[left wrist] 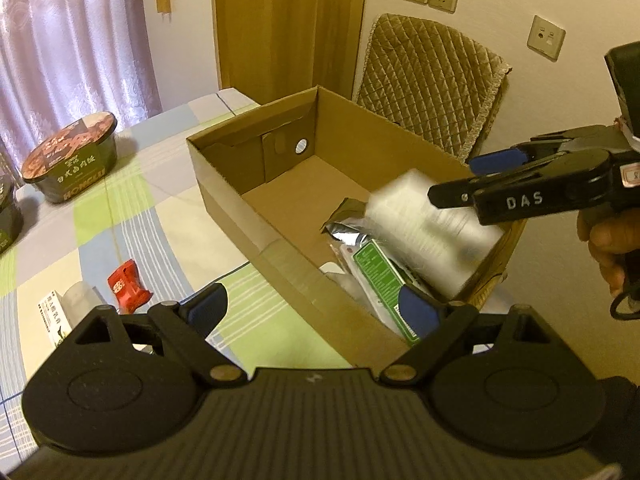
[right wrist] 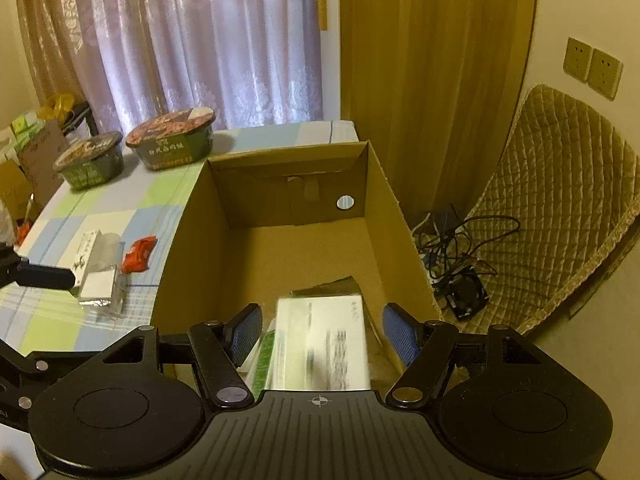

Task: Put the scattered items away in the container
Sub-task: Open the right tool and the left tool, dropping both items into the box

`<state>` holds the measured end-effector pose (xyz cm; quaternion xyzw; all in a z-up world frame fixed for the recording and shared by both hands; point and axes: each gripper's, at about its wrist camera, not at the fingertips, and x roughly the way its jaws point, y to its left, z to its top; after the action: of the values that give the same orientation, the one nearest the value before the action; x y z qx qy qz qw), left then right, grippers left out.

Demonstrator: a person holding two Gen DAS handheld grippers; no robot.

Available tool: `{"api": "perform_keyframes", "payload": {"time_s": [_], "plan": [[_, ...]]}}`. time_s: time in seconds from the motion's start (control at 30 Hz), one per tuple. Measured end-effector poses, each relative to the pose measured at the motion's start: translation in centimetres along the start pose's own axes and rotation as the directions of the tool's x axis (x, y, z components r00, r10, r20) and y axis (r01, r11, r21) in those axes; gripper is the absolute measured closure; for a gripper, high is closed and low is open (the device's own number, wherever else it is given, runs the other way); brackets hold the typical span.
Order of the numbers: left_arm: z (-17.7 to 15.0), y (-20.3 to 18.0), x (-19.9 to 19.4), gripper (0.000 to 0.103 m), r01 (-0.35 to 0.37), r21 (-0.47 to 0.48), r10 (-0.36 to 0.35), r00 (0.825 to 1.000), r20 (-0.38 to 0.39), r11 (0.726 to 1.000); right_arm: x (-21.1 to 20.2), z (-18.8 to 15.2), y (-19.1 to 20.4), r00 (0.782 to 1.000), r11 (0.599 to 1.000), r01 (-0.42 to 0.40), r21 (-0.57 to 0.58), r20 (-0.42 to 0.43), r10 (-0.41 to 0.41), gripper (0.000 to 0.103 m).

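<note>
From my left wrist camera, my left gripper [left wrist: 308, 312] stands wide apart with nothing in it, poised over the near wall of the cardboard box [left wrist: 240, 196]. My right gripper [left wrist: 456, 180], marked "DAS", reaches in from the right above a blurred white packet [left wrist: 424, 228] that sits over the box's near right corner, with a green-labelled carton [left wrist: 380, 276] and a foil pouch [left wrist: 348, 228] under it. On the tablecloth [left wrist: 160, 232] to the left wait a red sachet [left wrist: 126, 286] and a noodle bowl [left wrist: 72, 160] printed "HONGLI".

From my right wrist camera, the fingers are spread, clear of the packet. It looks light, flat and smooth, so I would pinch its long edges. Its print is too smeared to read.
</note>
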<state>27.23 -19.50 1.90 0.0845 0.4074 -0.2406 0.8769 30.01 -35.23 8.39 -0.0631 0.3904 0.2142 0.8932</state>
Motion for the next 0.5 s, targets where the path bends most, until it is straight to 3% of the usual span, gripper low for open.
{"api": "perform_keyframes", "payload": {"time_s": [0.5], "plan": [[-1.1,1.7,-2.7,0.013,-0.032,-0.037,0.032,0.999,0.011,0.999,-2.7,-0.3,1.7,1.0,1.0,-0.012,0.014,-0.001,0.012,0.03]]}}
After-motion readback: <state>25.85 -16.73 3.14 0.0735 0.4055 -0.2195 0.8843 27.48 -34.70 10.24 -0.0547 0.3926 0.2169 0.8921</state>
